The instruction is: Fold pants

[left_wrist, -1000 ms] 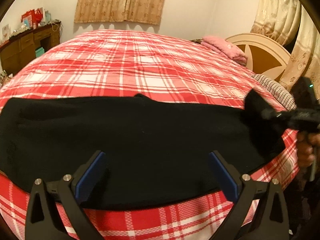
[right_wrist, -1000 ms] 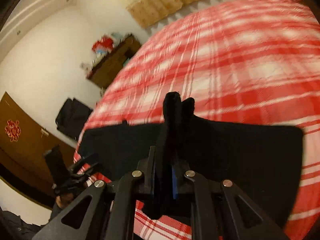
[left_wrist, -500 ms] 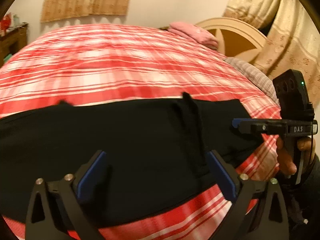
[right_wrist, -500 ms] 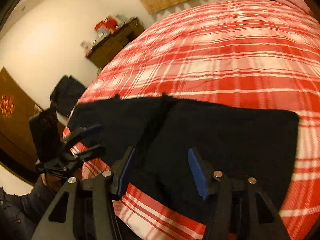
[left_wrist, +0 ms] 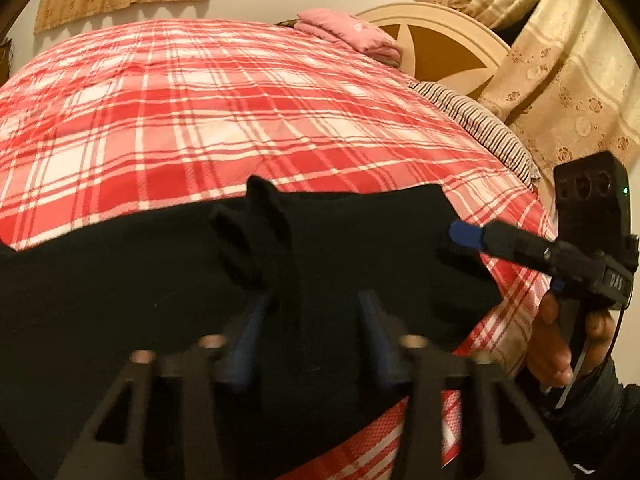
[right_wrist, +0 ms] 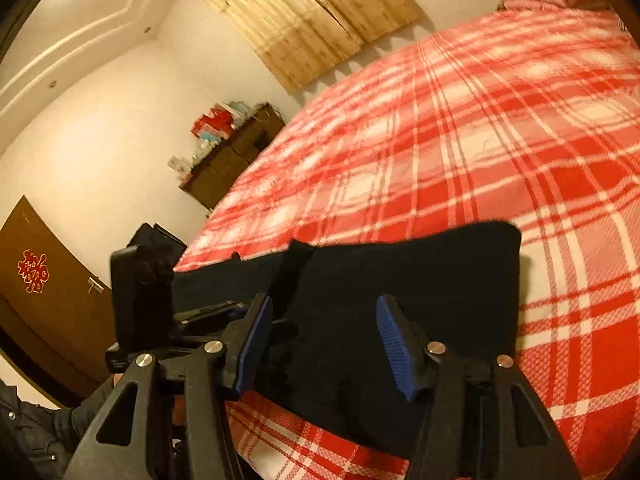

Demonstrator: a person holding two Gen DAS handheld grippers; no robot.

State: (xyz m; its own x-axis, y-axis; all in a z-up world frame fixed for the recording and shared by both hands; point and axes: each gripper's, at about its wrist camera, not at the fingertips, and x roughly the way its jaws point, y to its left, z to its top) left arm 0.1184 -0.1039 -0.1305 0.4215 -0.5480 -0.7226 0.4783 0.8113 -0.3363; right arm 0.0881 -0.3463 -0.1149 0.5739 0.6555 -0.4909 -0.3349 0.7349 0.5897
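Black pants (left_wrist: 168, 288) lie flat on the plaid bed (left_wrist: 240, 112) w/ a ridge bunched mid-cloth; soft, limp, light (grab that ridge); left hand-held gripper (left_wrist: 310, 320) part-closed around it, right hand-held gripper (right_wrist: 320, 336) open, empty.

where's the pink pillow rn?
Far end of the bed: the pink pillow sits top centre-right in the left wrist view, against the cream headboard, beyond the plaid blanket.

Black pants (left_wrist: 168, 292), laid flat.
They lie across the near edge of the red plaid bed (left_wrist: 248, 120), with a raised fold ridge near mid-length.
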